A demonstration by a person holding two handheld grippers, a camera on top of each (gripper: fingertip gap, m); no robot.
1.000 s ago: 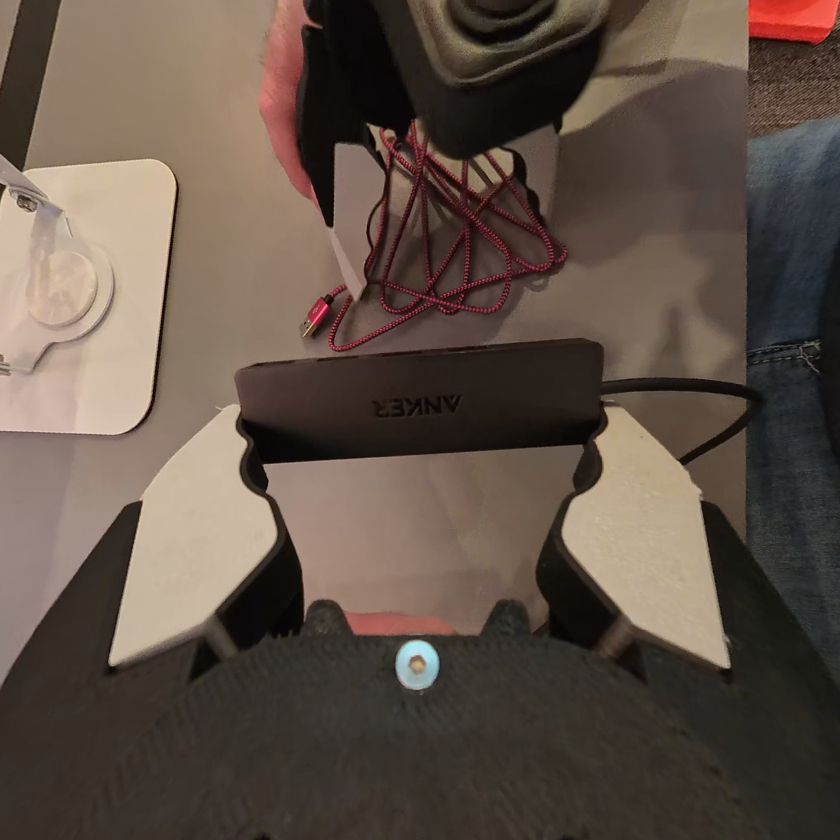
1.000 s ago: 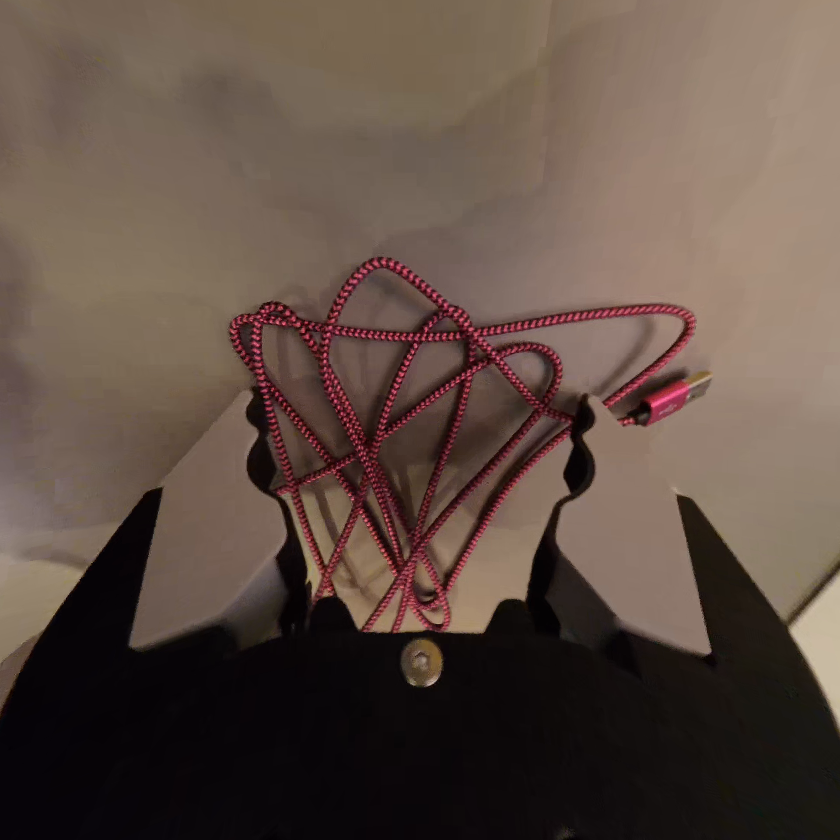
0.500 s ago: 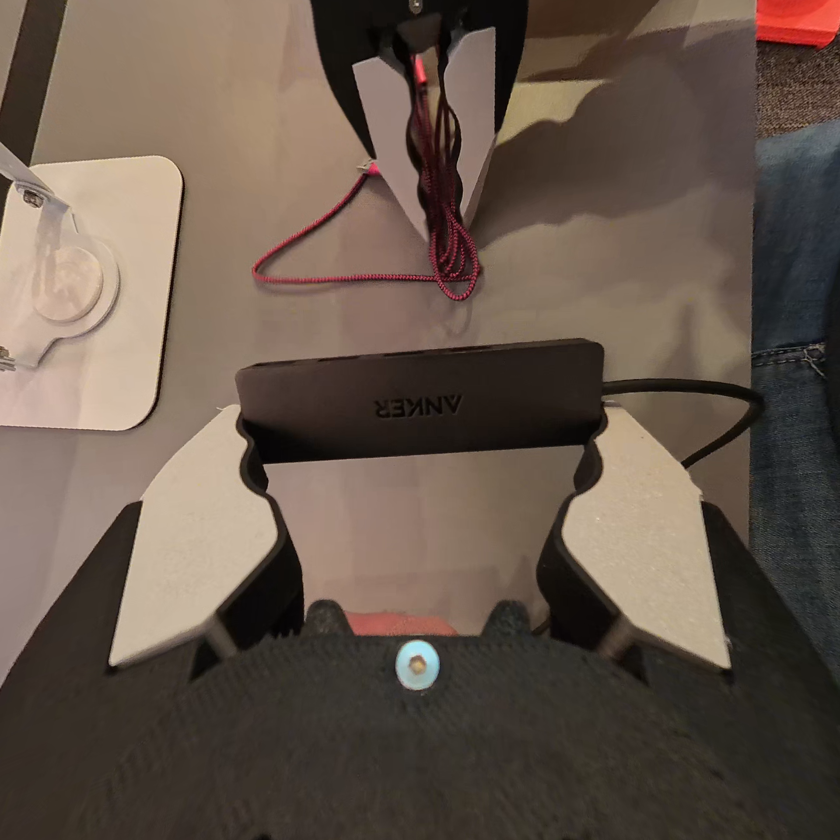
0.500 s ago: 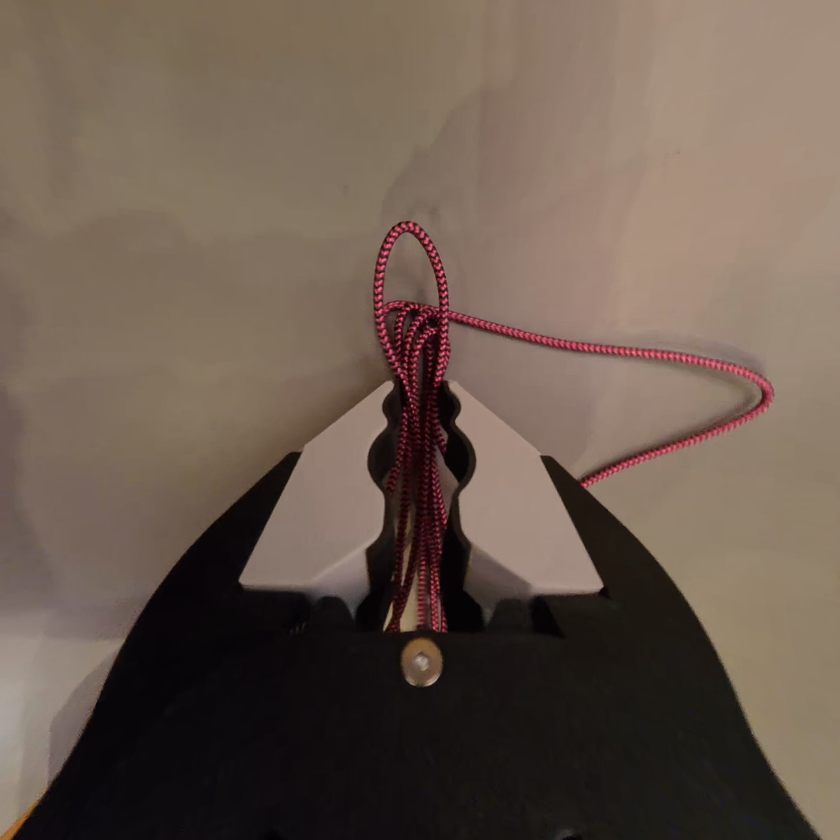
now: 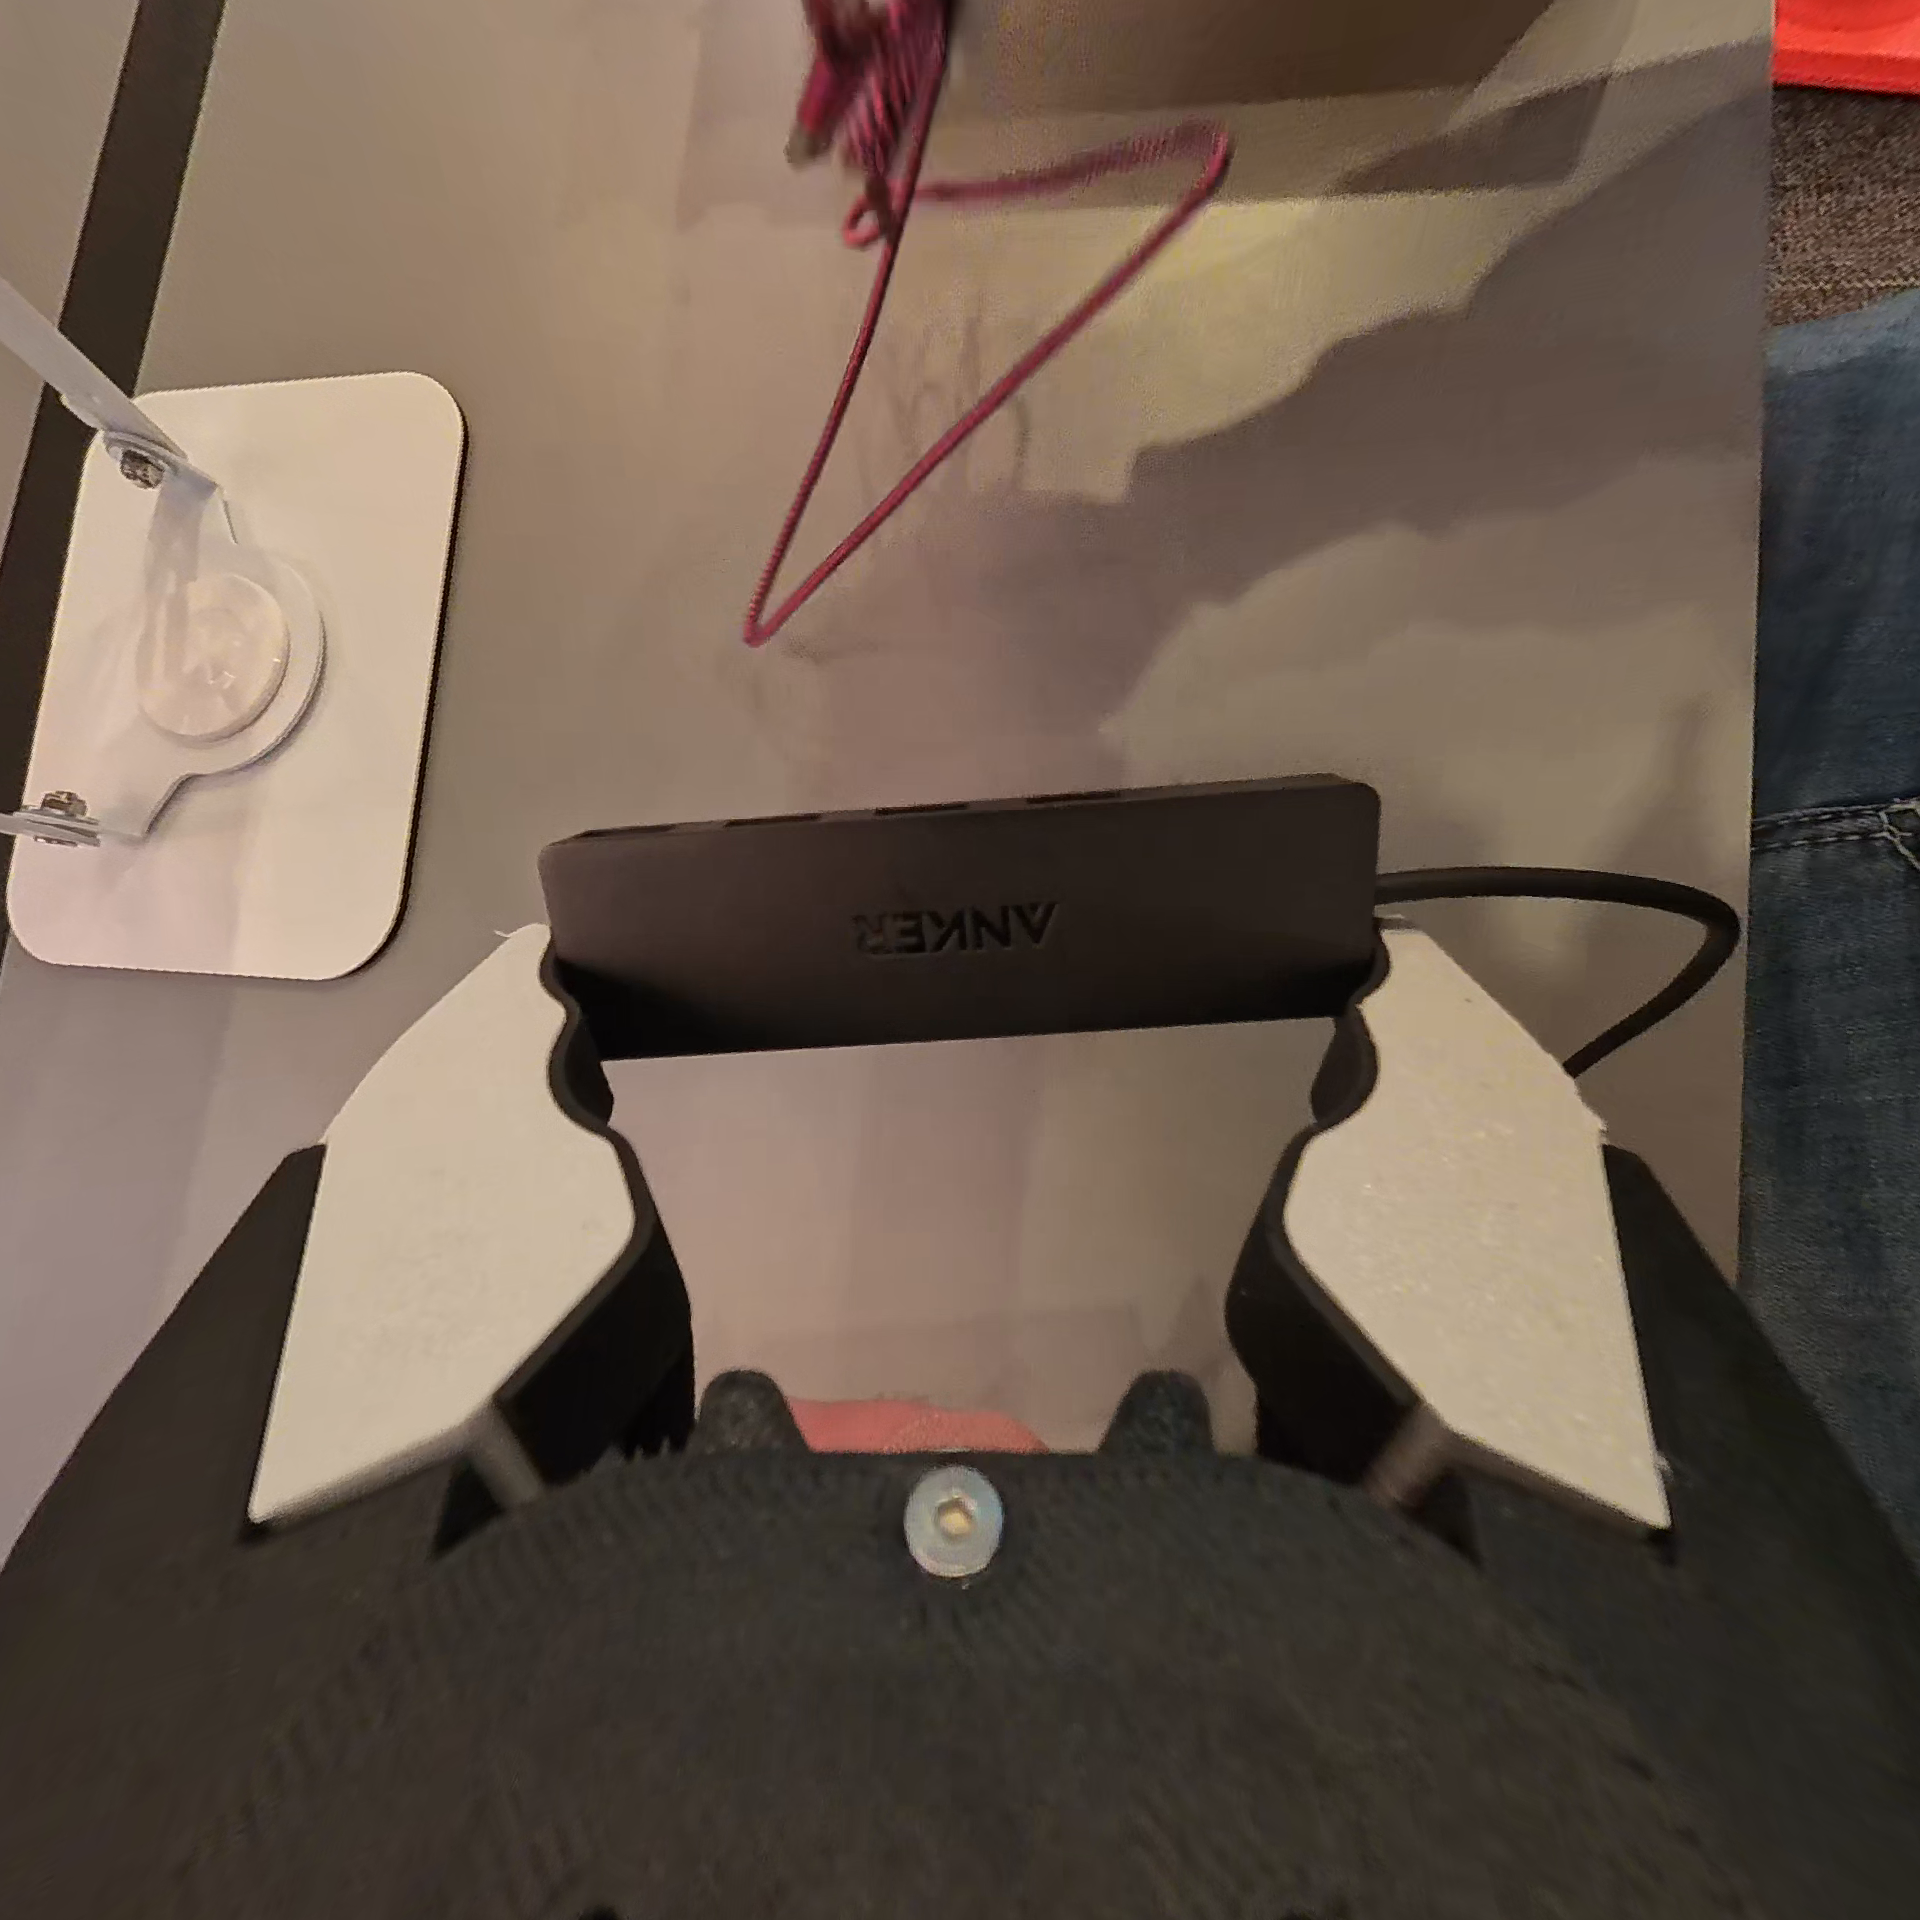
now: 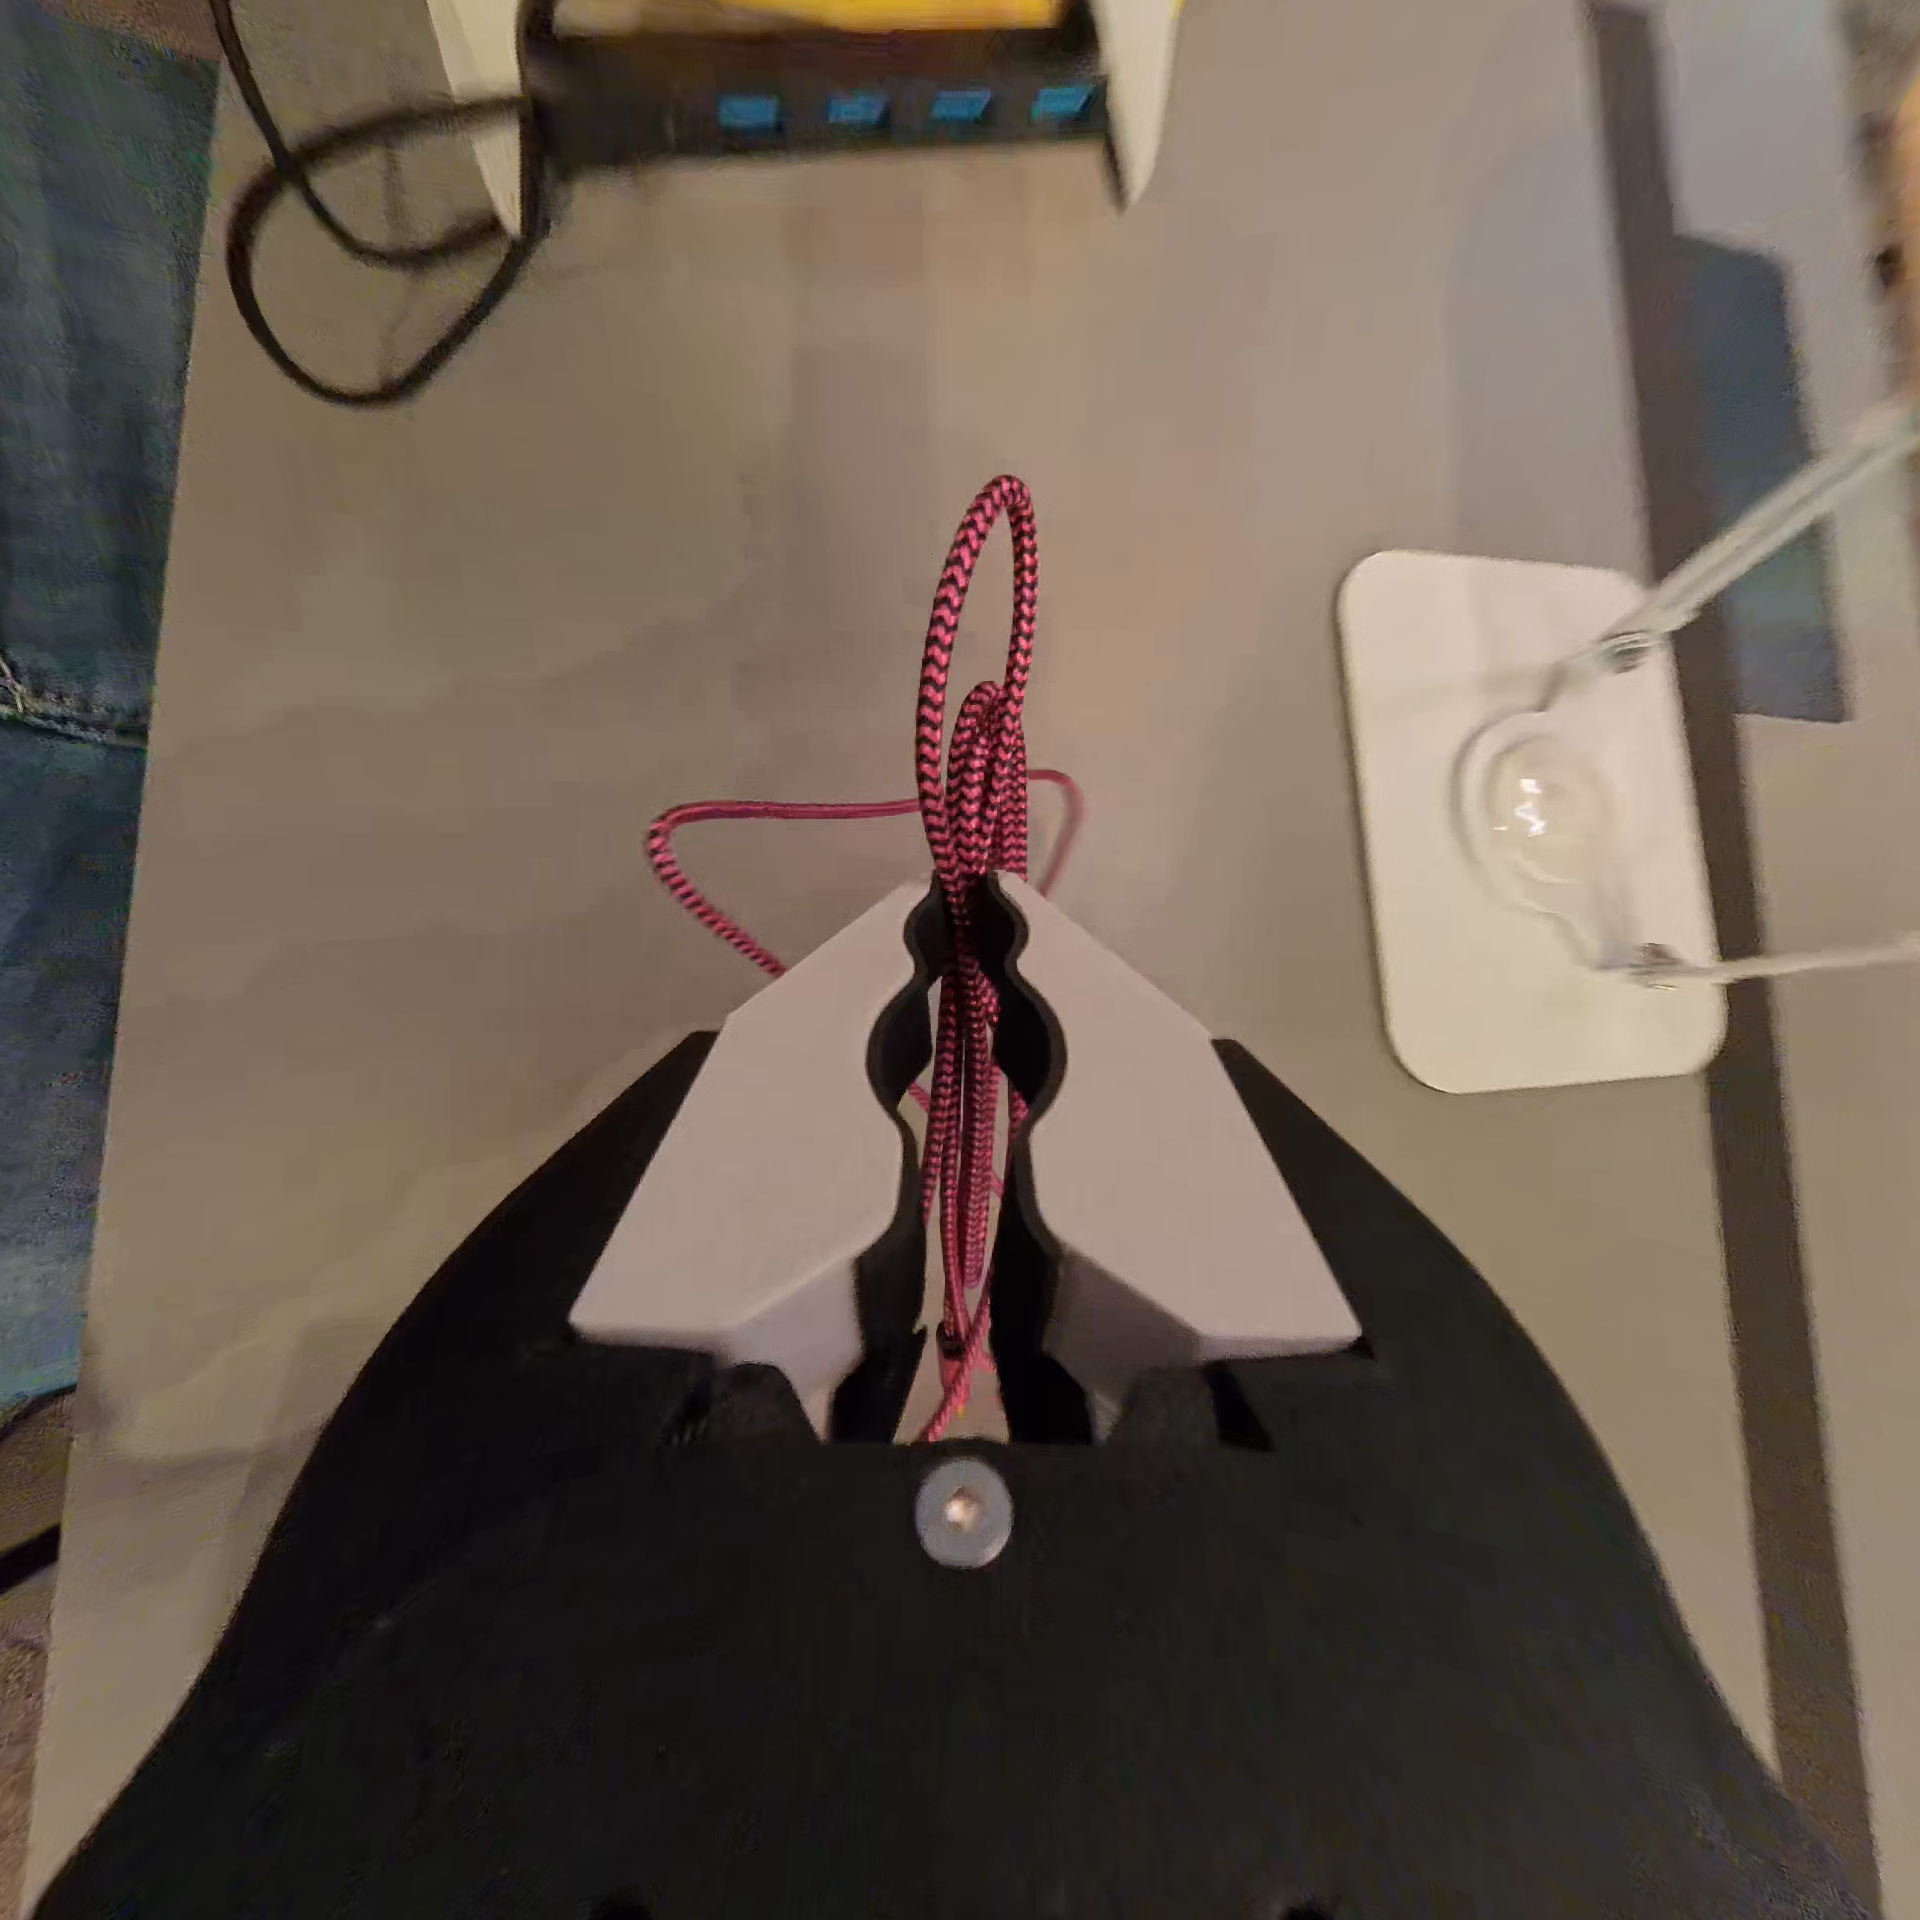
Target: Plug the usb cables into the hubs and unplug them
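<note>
My left gripper [image 5: 961,977] is shut on the black USB hub [image 5: 727,904], with one finger at each end, and holds it on the grey table. In the right wrist view the hub [image 6: 894,114] shows a row of blue ports at the top, between the left gripper's white fingers [image 6: 1138,94]. My right gripper [image 6: 971,888] is shut on a bunch of the red braided cable [image 6: 982,623], lifted above the table. Loops stick out past the fingertips. In the left wrist view the cable [image 5: 831,416] dangles from the top edge. Its plug is hidden.
A white stand base with a clear bracket [image 5: 239,675] sits left of the hub and shows at the right in the right wrist view [image 6: 1527,821]. The hub's black lead [image 5: 1662,914] curls toward the table's right edge, beside a person's jeans leg [image 5: 1839,727]. My hands' fingertips stand some 15 centimetres from each other.
My right gripper closed on the cable tangle, then lifted it up and away from the table; a long loop now hangs down. The left gripper and hub have not moved.
</note>
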